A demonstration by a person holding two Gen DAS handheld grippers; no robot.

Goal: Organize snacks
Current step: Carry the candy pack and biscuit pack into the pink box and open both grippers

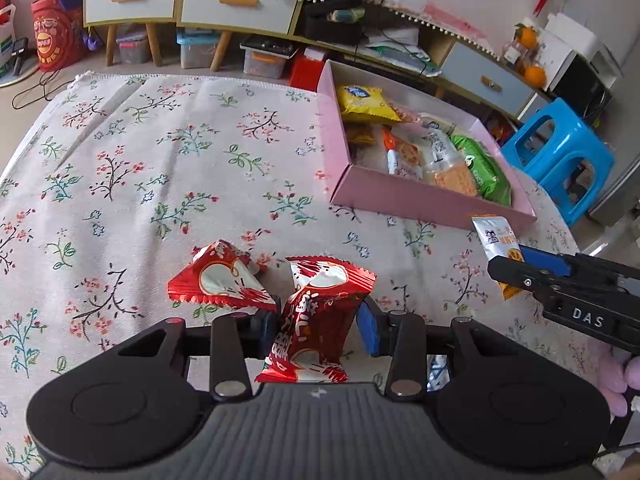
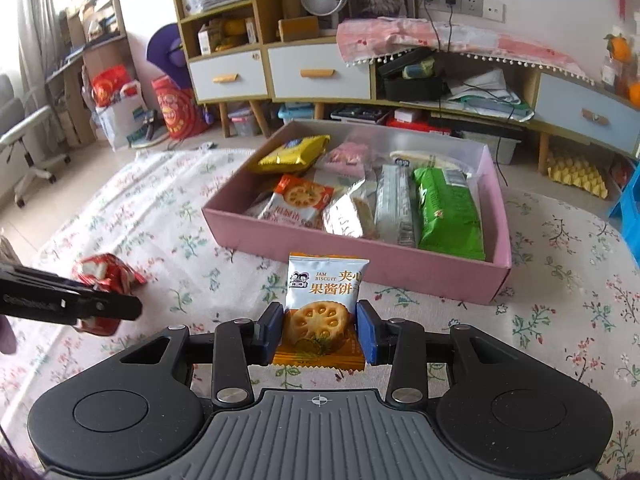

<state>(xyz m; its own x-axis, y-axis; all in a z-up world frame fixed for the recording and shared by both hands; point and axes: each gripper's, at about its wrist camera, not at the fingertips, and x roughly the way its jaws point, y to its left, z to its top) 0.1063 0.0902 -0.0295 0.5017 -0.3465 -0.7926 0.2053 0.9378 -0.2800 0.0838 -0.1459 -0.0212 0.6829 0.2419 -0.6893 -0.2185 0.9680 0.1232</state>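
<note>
Through the left wrist camera I see my left gripper (image 1: 318, 330) with its jaws pressed onto a crinkled red foil snack packet (image 1: 316, 316), held upright above the floral tablecloth (image 1: 160, 168). A second red foil packet (image 1: 222, 276) lies on the cloth just left of it, apart from my fingers. The shallow pink cardboard box (image 1: 420, 200) sits ahead to the right, filled with a yellow bag (image 1: 364, 100), a green bag (image 1: 482, 168) and other wrapped snacks. My right gripper (image 1: 506, 270) shows at the right edge, clamping a white-and-orange biscuit packet (image 1: 494, 236).

Through the right wrist camera my right gripper (image 2: 320, 330) has its jaws closed on that jam biscuit packet (image 2: 322, 308), just short of the pink box's (image 2: 360, 256) near wall. My left gripper (image 2: 120, 306) is at the left, with red foil (image 2: 104, 272) around its tip.
</note>
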